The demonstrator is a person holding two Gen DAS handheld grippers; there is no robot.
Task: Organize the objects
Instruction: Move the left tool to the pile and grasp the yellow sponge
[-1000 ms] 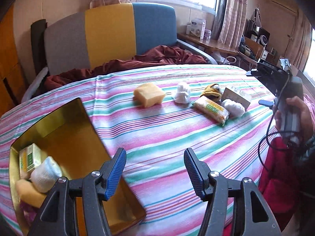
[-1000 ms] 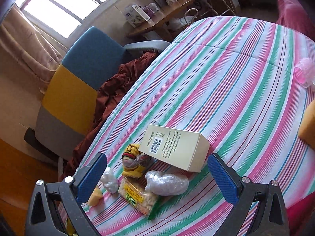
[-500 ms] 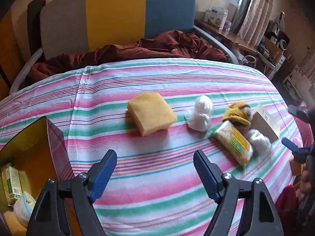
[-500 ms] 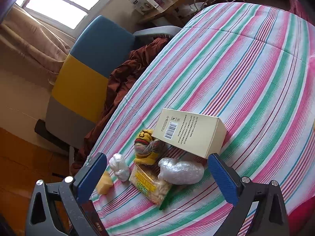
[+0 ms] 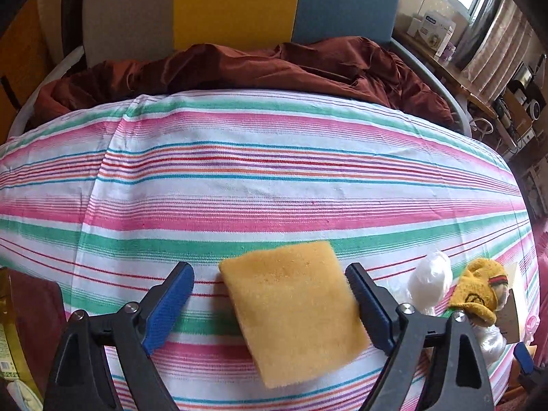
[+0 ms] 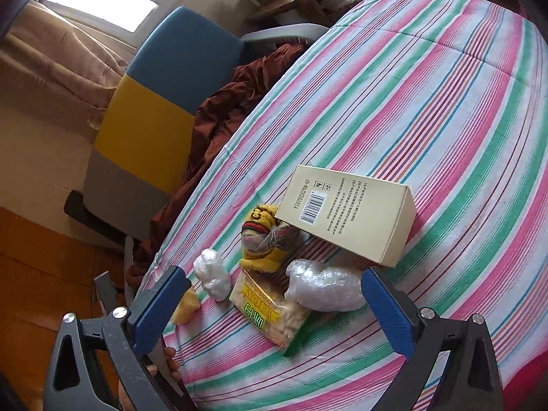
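My left gripper [image 5: 270,284] is open, its jaws on either side of a yellow sponge [image 5: 294,318] that lies flat on the striped cloth. Right of it lie a white wrapped bundle [image 5: 430,282] and a yellow knitted sock [image 5: 479,294]. My right gripper [image 6: 274,291] is open and empty above a cluster: a cream box [image 6: 349,212], the yellow sock [image 6: 265,236], a snack packet [image 6: 270,311], a clear-wrapped bundle [image 6: 325,291] and a smaller white bundle [image 6: 212,274]. The sponge [image 6: 186,304] shows partly behind the right gripper's left finger.
The striped cloth [image 5: 274,185] covers a rounded table. A gold tin's edge [image 5: 7,325] shows at far left. Behind stands a grey, yellow and blue chair [image 5: 236,3] with a brown cloth [image 5: 239,65] on it. A cluttered shelf [image 5: 479,82] is at right.
My left gripper has moved forward and right from the gold tin to the sponge, which now sits between its jaws. My right gripper has drawn closer to the cluster of objects.
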